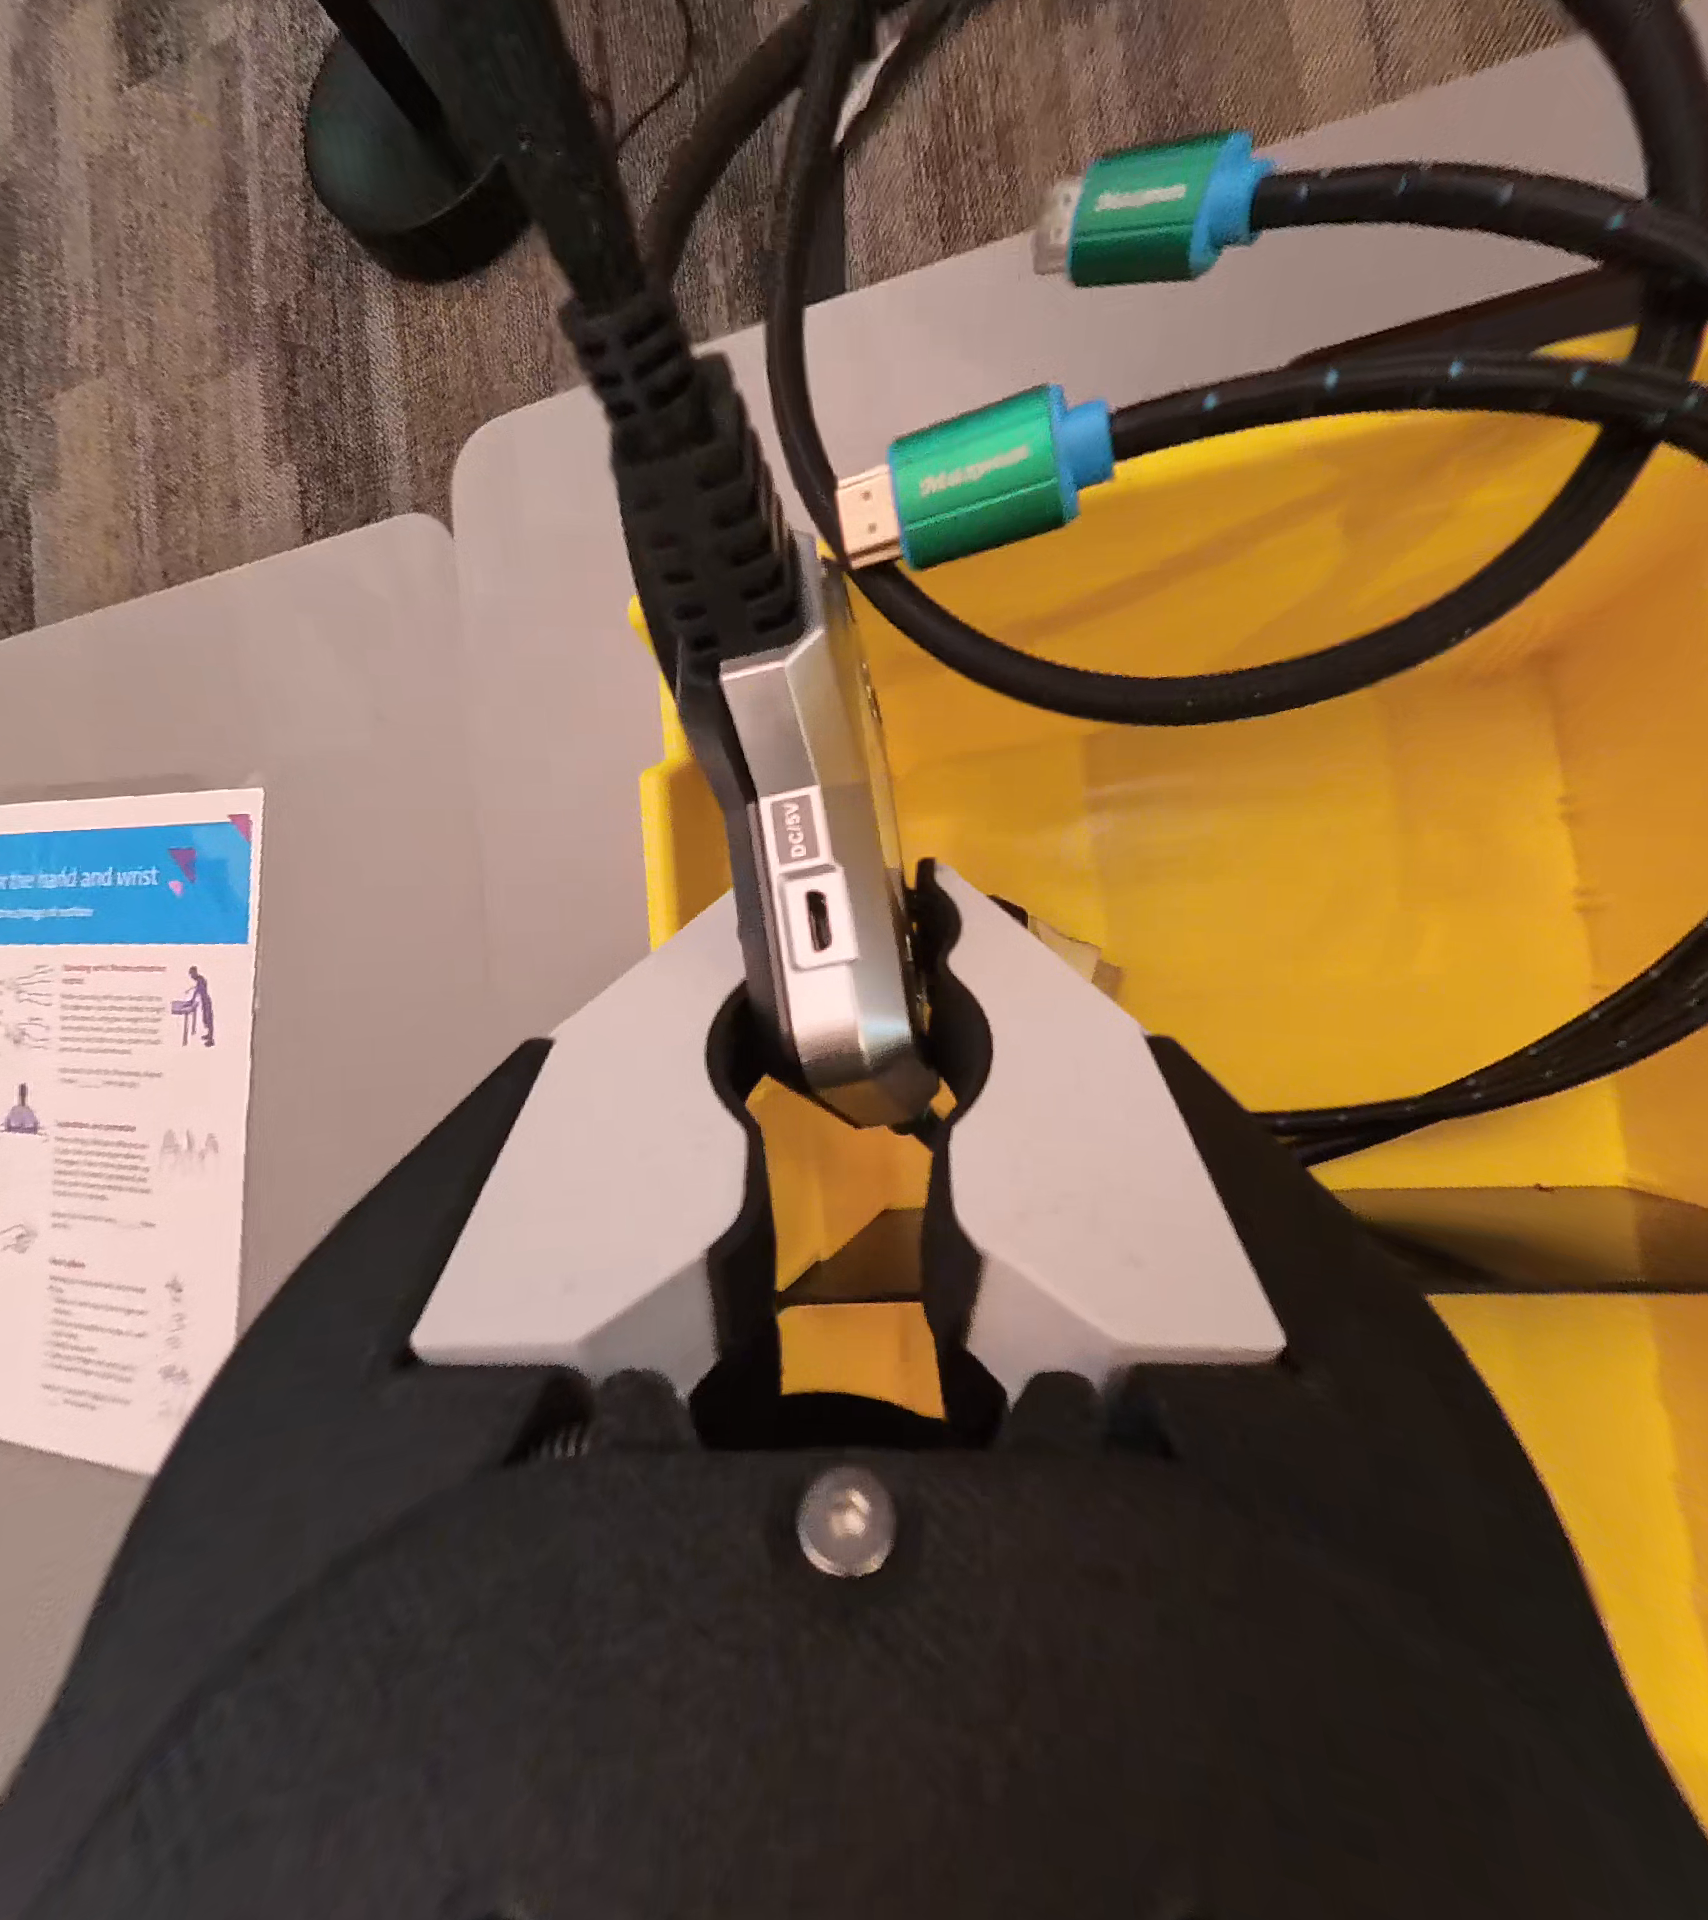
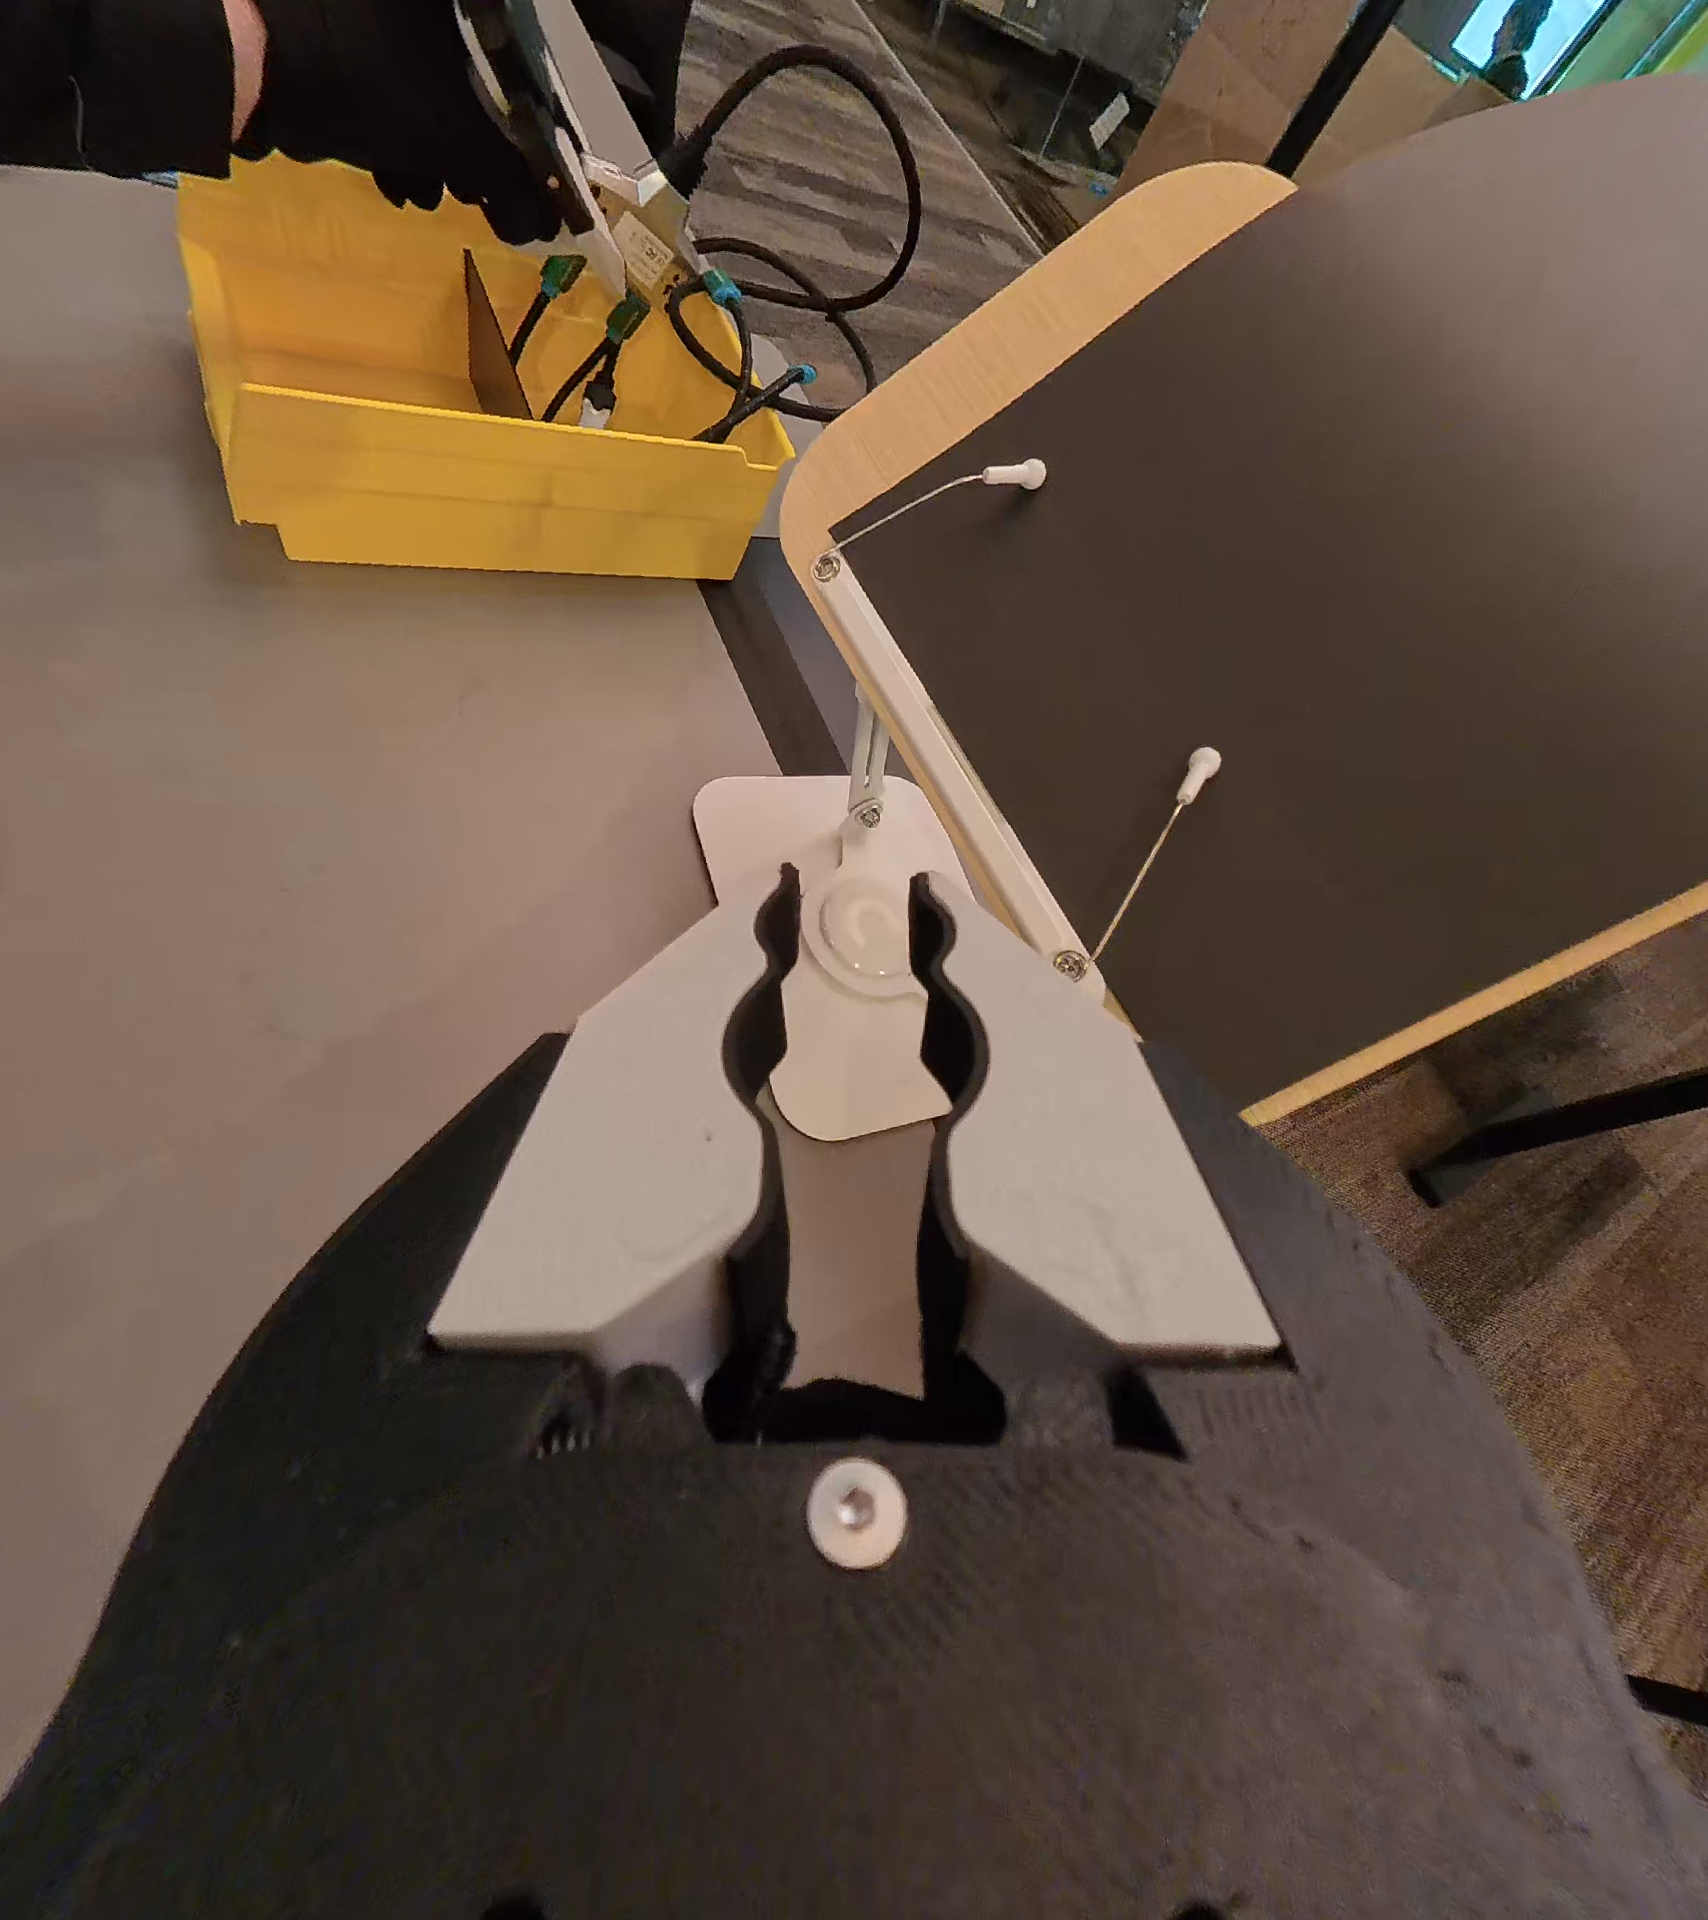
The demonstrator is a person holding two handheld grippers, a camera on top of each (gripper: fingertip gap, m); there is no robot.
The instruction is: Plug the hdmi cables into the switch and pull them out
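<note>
My left gripper [image 1: 829, 935] is shut on the lower end of a silver HDMI switch [image 1: 819, 831] and holds it upright above a yellow bin [image 1: 1349, 831]. Black cable plugs [image 1: 694, 468] sit in the switch's top end. Two loose green-and-blue HDMI plugs [image 1: 985, 478] [image 1: 1151, 208] on braided black cables hang just right of the switch. My right gripper [image 2: 855, 883] is open and empty, low over the grey table [image 2: 310, 831], far from the bin [image 2: 497, 488]. In the right wrist view the switch [image 2: 642, 234] shows far off above the bin.
A printed leaflet [image 1: 81, 1091] lies on the table left of the bin. A dark divider panel [image 2: 1401, 520] on a white bracket [image 2: 756, 821] stands at the table edge, right under my right gripper. A black partition [image 2: 491, 343] splits the bin. Carpet lies beyond. About 60 cm separates my left fingertips from my right.
</note>
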